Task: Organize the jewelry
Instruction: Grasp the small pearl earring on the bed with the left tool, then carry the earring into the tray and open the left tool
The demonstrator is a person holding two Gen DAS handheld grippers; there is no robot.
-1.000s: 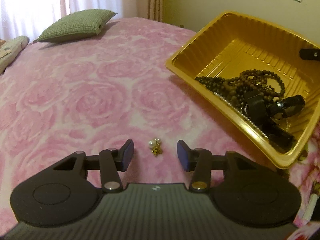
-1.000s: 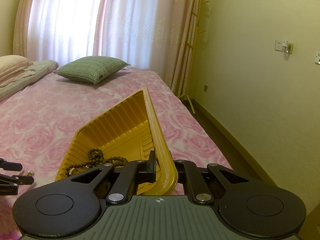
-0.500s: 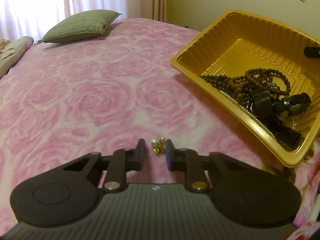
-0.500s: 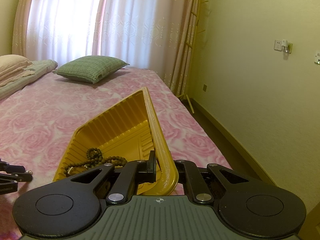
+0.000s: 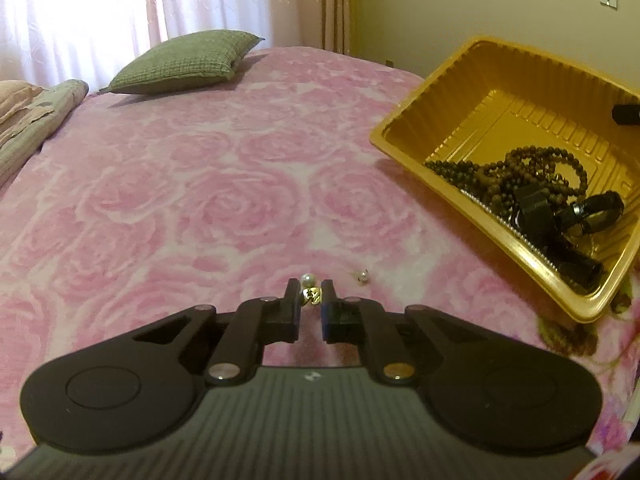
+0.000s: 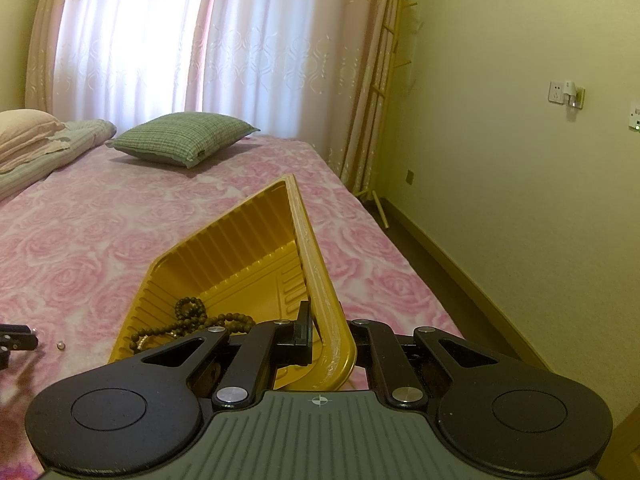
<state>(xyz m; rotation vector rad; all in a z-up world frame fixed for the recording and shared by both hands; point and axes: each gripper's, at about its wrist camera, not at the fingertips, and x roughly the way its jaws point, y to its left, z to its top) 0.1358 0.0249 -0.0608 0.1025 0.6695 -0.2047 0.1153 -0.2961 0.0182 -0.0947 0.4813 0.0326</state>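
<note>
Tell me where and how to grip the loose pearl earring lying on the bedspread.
The loose pearl earring lies flat on the pink bedspread, right of the left gripper, short of the yellow tray. Grip the round pearl itself, probably from above with fingers straddling it; its other parts look too small to pinch.

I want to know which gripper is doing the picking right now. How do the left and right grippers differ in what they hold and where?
The left gripper is shut on a small pearl earring low over the pink bedspread; the right gripper is shut on the rim of the yellow tray.
The left gripper's catch is tiny and sits at its fingertips; the right gripper's tray rim runs deep between its fingers.
Both are closed on something.
</note>
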